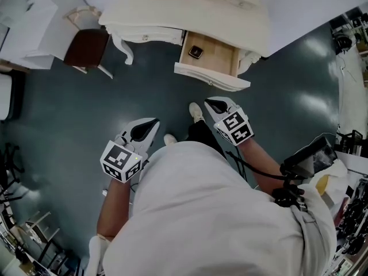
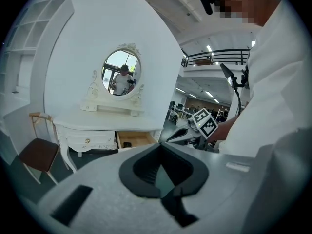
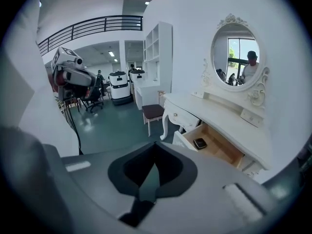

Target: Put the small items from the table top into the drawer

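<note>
The white dressing table (image 1: 190,4) stands ahead with its right drawer (image 1: 210,55) pulled open. A small black square item (image 1: 195,52) lies in the drawer's left part and also shows as the item (image 3: 200,143) in the right gripper view. No small items show on the visible table top. My left gripper (image 1: 144,130) and right gripper (image 1: 217,105) hang over the floor close to the person's body, well short of the table. Both look shut with nothing in them: left gripper (image 2: 162,167), right gripper (image 3: 155,172).
A brown-seated chair (image 1: 86,48) stands left of the table. An oval mirror (image 2: 122,72) rises at the table's back. Dark green floor (image 1: 69,131) lies between me and the table. Equipment and cables (image 1: 310,154) crowd the right side.
</note>
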Tool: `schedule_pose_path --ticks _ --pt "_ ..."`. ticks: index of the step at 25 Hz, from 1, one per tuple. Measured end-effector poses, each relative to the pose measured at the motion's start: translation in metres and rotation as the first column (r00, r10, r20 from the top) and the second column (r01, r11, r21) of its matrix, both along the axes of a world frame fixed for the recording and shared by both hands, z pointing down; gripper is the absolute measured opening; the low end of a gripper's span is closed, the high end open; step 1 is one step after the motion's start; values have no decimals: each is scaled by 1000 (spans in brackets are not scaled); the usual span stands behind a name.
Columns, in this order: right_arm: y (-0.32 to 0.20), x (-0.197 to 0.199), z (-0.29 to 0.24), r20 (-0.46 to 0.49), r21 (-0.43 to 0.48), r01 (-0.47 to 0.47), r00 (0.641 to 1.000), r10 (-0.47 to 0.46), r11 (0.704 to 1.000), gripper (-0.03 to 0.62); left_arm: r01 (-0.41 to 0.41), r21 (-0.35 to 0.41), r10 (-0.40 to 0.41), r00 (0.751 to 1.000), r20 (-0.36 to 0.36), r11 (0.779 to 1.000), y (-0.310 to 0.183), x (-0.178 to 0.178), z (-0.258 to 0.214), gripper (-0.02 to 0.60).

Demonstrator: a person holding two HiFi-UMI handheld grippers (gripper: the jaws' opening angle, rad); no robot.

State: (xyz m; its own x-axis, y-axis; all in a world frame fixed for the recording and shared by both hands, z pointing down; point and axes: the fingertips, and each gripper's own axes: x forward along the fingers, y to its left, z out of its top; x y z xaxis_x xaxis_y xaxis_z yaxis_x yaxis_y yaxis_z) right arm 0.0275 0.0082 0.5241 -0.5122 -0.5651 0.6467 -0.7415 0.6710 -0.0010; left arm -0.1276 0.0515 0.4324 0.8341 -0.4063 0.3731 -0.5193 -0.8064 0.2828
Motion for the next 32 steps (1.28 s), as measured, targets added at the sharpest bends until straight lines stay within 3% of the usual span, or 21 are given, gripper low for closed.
schedule_pose_path --ticks 11,32 --pt "29 -30 -23 23 31 48 999 -48 998 0 4 3 -4 1000 6 1000 26 -16 1 2" --pt "27 -77 -33 13 54 144 989 -145 988 0 53 -20 -53 999 9 998 28 -44 10 2"
